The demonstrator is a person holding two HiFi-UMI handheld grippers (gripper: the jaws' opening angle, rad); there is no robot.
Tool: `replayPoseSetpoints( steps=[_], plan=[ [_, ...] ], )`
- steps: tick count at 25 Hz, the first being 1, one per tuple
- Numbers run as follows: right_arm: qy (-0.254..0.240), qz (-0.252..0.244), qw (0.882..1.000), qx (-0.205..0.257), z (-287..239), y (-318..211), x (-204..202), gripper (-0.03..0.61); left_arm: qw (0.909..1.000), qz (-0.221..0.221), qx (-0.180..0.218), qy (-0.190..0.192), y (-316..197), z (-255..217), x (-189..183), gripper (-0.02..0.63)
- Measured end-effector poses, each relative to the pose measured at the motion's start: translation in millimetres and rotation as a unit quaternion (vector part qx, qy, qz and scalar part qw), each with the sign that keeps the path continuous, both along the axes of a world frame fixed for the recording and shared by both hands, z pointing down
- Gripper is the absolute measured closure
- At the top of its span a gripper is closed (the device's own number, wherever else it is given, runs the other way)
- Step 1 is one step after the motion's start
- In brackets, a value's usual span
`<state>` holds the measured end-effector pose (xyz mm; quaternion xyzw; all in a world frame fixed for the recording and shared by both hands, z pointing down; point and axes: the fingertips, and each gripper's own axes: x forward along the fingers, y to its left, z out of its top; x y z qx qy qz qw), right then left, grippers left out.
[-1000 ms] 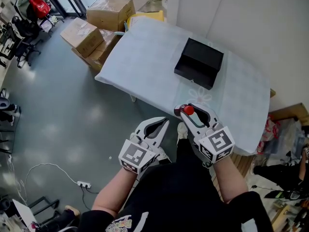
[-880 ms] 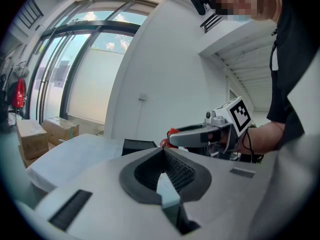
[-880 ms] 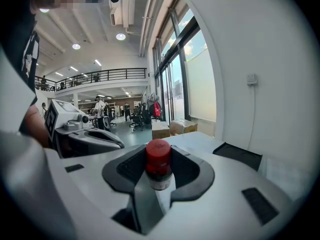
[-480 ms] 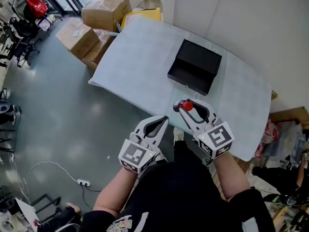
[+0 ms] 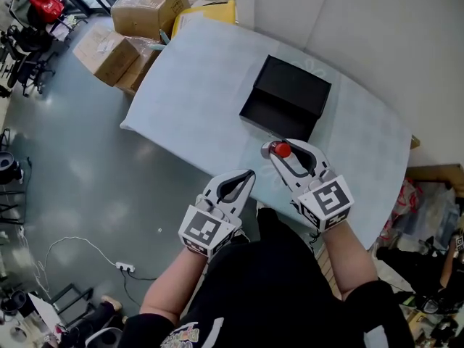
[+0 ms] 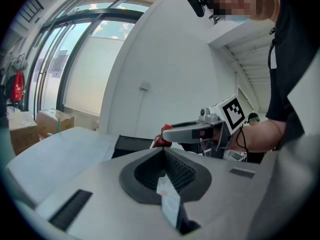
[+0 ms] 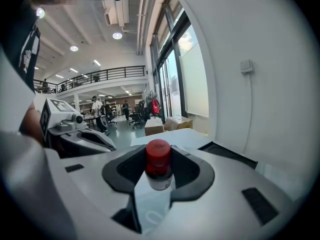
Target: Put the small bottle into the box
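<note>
A small bottle with a red cap stands upright between the jaws of my right gripper, which is shut on it. It hangs over the table's near part, just short of the open black box. The box lies ahead and to the right in the right gripper view. My left gripper is shut with nothing in it, held off the table's near edge, left of the right gripper. The bottle's red cap and the box show past the left jaws.
The table carries a pale blue cloth. Cardboard boxes are stacked on the floor beyond its far left corner, next to a yellow bin. A white wall runs along the table's right side. A cable and power strip lie on the floor at left.
My right gripper has carried the bottle forward, closer to the black box. The left gripper has kept its place beside it.
</note>
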<state>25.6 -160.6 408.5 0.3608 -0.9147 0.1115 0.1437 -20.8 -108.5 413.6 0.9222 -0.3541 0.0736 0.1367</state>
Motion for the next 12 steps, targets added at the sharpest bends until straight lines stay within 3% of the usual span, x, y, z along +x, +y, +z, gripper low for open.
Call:
replayPoseSetpoints(
  steps=[12],
  plan=[
    [0.021,0.0,1.0,-0.012,37,-71,26,0.428,0.9996,-0.004,-0.026,-0.003,-56,23,23,0.604]
  ],
)
